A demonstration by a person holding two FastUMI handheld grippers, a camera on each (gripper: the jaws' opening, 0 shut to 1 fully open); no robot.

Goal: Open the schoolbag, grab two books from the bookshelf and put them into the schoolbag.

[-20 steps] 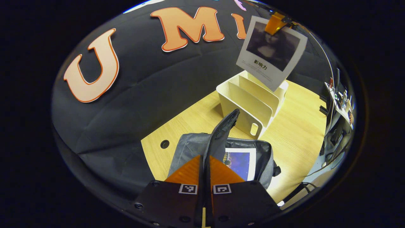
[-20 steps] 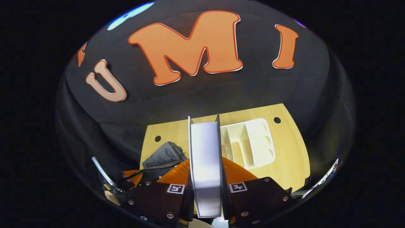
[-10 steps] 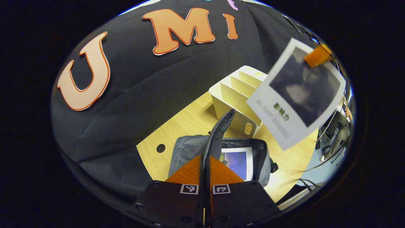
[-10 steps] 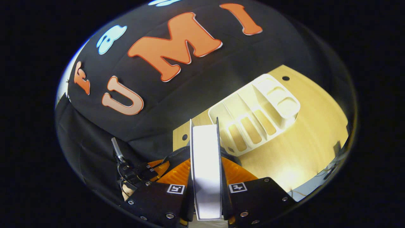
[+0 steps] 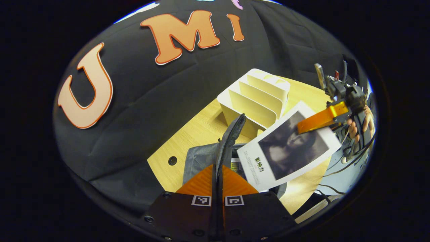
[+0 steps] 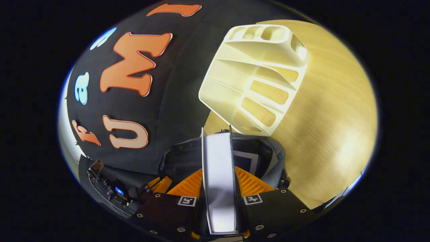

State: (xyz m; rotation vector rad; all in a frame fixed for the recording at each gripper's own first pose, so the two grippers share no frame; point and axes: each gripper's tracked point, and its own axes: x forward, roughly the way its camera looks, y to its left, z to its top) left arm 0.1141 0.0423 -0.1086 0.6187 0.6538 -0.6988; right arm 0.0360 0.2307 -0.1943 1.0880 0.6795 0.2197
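Book point(image 6: 219, 181) pinched by right gripper point(image 6: 219, 174); lower slowly into schoolbag point(image 6: 262, 151) while left gripper point(image 5: 218, 174), pinching flap point(image 5: 231, 134), holds opening wide.

The left gripper point(image 5: 217, 168) is clamped tight — the right gripper point(image 6: 218, 174) too, tilted steeply downward.

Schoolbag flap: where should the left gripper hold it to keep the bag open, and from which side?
Grip the raised flap along its thin free edge, coming from the side away from the bookshelf. It stands upright and thin, so the left gripper can pinch it flat there, leaving the opening free for the book in the right gripper.
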